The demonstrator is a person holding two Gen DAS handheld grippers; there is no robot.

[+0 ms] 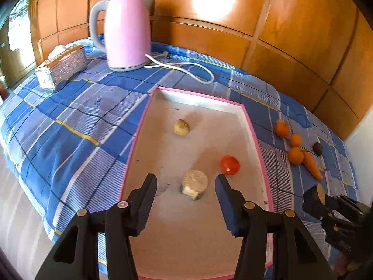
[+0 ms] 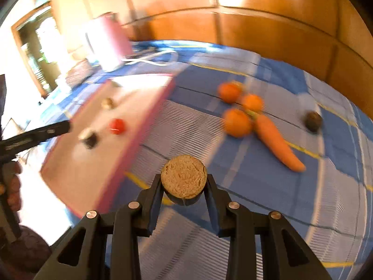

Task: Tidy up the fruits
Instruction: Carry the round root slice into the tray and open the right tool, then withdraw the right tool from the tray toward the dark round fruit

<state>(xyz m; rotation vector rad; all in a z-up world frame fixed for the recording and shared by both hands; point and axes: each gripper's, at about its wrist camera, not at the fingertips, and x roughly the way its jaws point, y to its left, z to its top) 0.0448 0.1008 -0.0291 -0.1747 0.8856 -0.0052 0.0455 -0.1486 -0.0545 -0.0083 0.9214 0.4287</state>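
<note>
A pink-rimmed tray [image 1: 254, 137] lies on the blue checked cloth. In it sit a pale round piece [image 1: 181, 127], a red tomato [image 1: 230, 165] and a pale cut chunk [image 1: 194, 183]. My left gripper [image 1: 186, 182] is open, its fingers either side of the chunk, not touching it. My right gripper [image 2: 184, 182] is shut on a round cut fruit half [image 2: 184, 179], tan face toward the camera, held above the cloth right of the tray [image 2: 149, 116]. It shows at the right in the left wrist view [image 1: 320, 194]. Three oranges [image 2: 236, 122], a carrot [image 2: 277, 143] and a dark fruit [image 2: 313, 121] lie on the cloth.
A pink kettle [image 1: 127, 31] with a white cord [image 1: 186, 66] stands at the back of the table. A silvery tissue box [image 1: 61, 66] sits at the back left. A wooden panelled wall [image 1: 279, 35] runs behind. The right wrist view is blurred.
</note>
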